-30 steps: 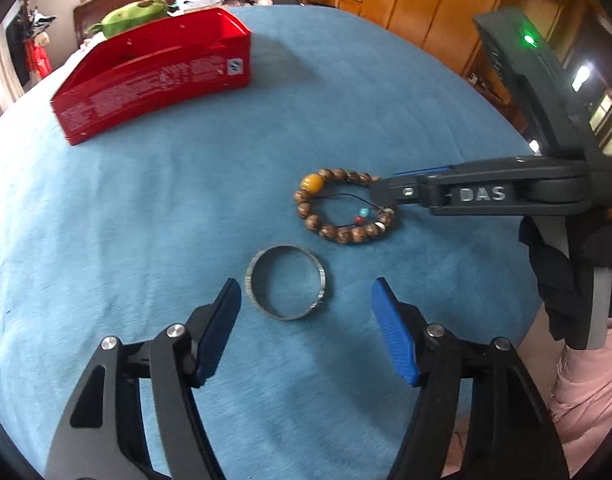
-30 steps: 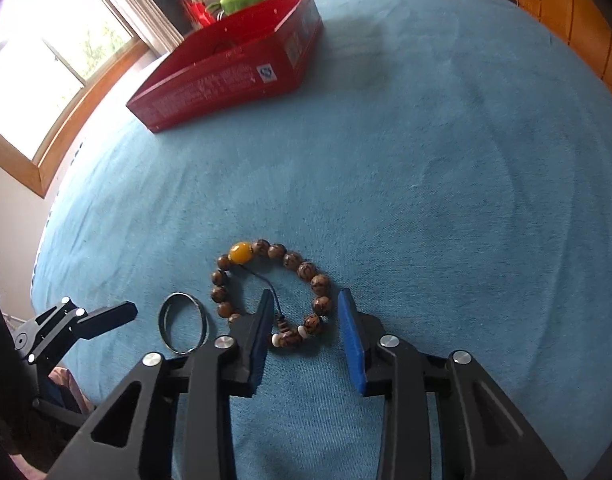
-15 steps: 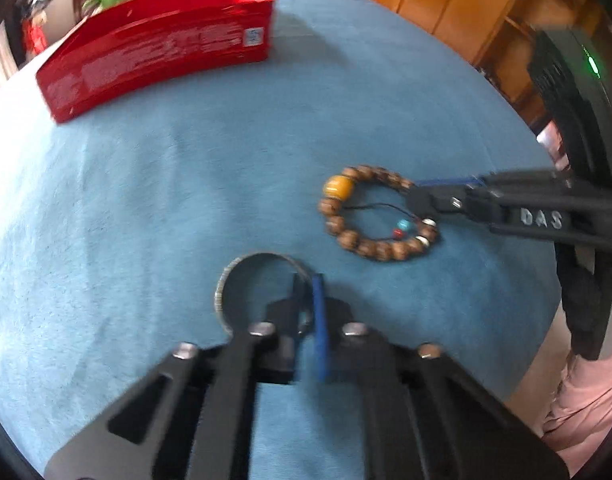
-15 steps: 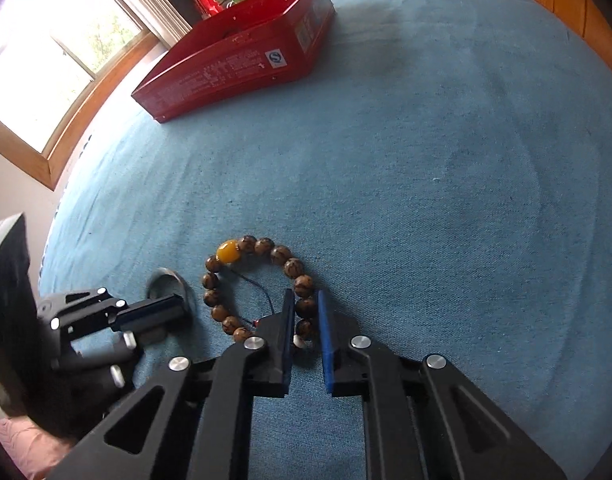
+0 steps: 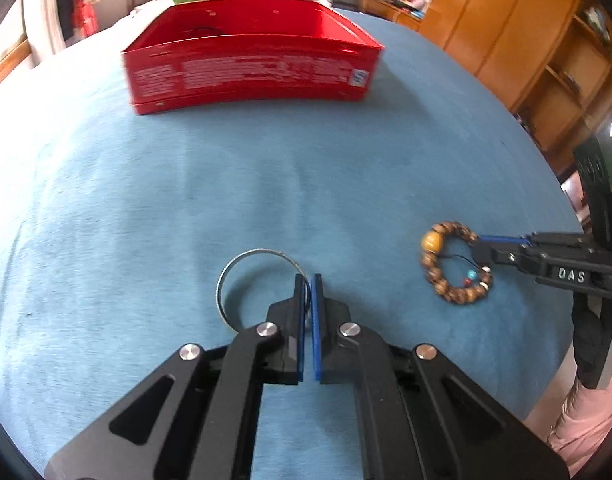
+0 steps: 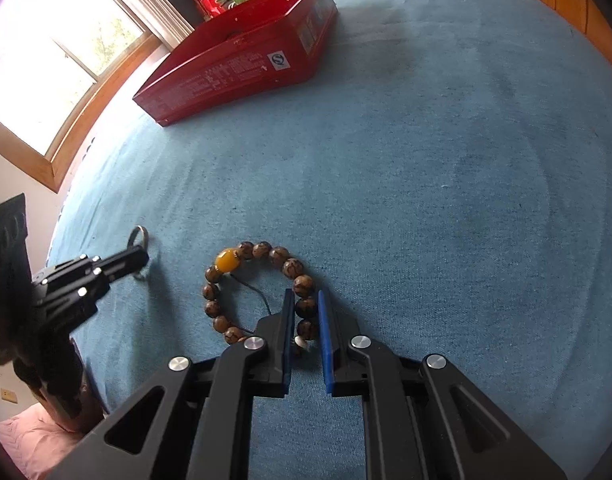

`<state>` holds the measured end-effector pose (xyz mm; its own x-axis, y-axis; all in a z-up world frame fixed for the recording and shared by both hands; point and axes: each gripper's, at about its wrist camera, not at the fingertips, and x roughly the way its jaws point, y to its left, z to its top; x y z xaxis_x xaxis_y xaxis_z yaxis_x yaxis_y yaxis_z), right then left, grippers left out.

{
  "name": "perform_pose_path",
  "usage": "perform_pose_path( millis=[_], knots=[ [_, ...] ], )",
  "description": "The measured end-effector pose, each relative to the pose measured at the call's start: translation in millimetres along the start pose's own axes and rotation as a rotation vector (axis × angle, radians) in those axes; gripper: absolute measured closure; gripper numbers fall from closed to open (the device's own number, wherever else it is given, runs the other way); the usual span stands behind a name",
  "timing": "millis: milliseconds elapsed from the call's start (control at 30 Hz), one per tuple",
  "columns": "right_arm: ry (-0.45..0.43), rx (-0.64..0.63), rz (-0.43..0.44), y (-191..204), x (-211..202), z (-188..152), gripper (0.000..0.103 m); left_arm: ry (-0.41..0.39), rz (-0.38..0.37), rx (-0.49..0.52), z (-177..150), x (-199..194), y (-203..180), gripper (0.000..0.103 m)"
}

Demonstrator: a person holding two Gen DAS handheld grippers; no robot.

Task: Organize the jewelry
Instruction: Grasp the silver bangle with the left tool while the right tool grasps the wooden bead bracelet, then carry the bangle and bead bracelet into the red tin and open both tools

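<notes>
The silver bangle point(image 5: 259, 280) stands tilted on the blue bedspread point(image 5: 146, 220), its rim clamped between the left gripper point(image 5: 309, 280) fingers, which have just closed. Beside it, the wooden bead bracelet point(image 6: 262, 292) lies flat, the right gripper point(image 6: 306, 304) fingers pinched on its beads after closing. The red box point(image 5: 250, 72) beyond now faces the left camera squarely; its contents are unclear.

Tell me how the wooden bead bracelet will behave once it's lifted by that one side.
The bead bracelet is probably floppy: separate beads on a cord, so it should sag from the right gripper. Its round beads may slip between the pads. The amber bead, the biggest, will likely swing low.
</notes>
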<state>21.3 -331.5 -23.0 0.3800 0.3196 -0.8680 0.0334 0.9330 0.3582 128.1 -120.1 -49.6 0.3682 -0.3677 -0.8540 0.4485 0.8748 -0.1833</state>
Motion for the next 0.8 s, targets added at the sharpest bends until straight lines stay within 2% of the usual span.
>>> perform_pose_path(
  millis=[167,200,300,400,533,800],
  knots=[
    [-0.002,-0.033,-0.025,7.8,3.3,2.5,0.089,0.0,-0.002,-0.035,-6.3,-6.2,5.6,0.102],
    [-0.005,-0.034,-0.024,7.8,3.0,2.8,0.092,-0.001,-0.001,-0.035,-5.8,-6.2,5.3,0.102],
    [-0.012,-0.026,0.004,7.5,-0.5,4.0,0.092,-0.003,-0.007,-0.037,-8.7,-12.0,13.3,0.102],
    [-0.034,-0.02,0.044,9.6,-11.9,8.6,0.092,-0.014,-0.007,-0.041,-10.2,-15.4,16.1,0.102],
    [-0.08,-0.042,0.05,17.8,-34.5,18.3,0.092,-0.03,-0.003,-0.056,-6.4,-24.5,23.9,0.102],
    [-0.114,-0.101,0.017,39.0,-63.2,34.7,0.092,-0.071,0.012,-0.058,5.3,-50.9,37.1,0.101]
  ],
)
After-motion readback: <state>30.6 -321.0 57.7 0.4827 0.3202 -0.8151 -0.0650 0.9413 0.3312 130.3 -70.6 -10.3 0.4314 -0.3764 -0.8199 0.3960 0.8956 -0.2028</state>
